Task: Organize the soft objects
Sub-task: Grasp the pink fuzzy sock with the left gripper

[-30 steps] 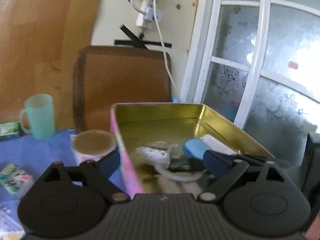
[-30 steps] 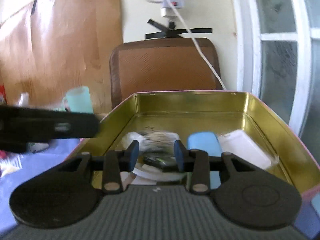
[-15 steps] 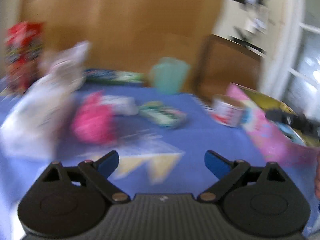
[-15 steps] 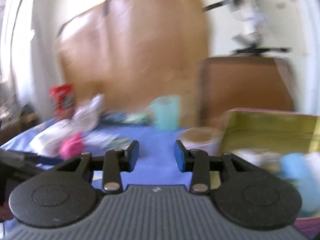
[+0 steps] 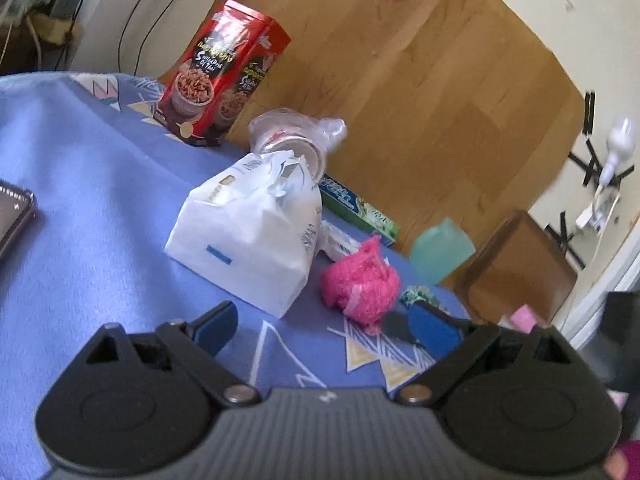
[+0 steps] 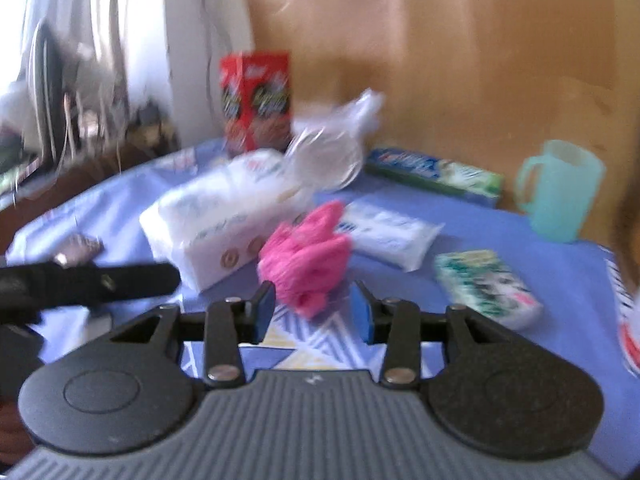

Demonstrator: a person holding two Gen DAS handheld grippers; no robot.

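Blue pads tip both sets of fingers, and neither pair holds anything. My left gripper has its fingers spread wide over the worktop, which is covered in a blue-violet cloth with white and yellow triangles. The pink fuzzy bundle lies on that cloth just ahead of the gap, nearer my right-hand fingertip than the left one, and nothing touches it. Just left of the bundle stands a white tissue pack, close to it but apart.

My right gripper has its fingers partly open, a narrower gap than on the left. In the right wrist view the pink fuzzy bundle sits straight ahead of that gap and slightly above the tips; its lower edge comes down close between the two pads, but through the blur I cannot tell whether either pad touches it. The white tissue pack lies just to the left of the bundle there, and a flat white packet lies just behind and to the right of it. A small green-and-white packet rests further right, well clear of the fingers.

At the back of the worktop I see a red snack box, a green and blue carton and a teal mug.
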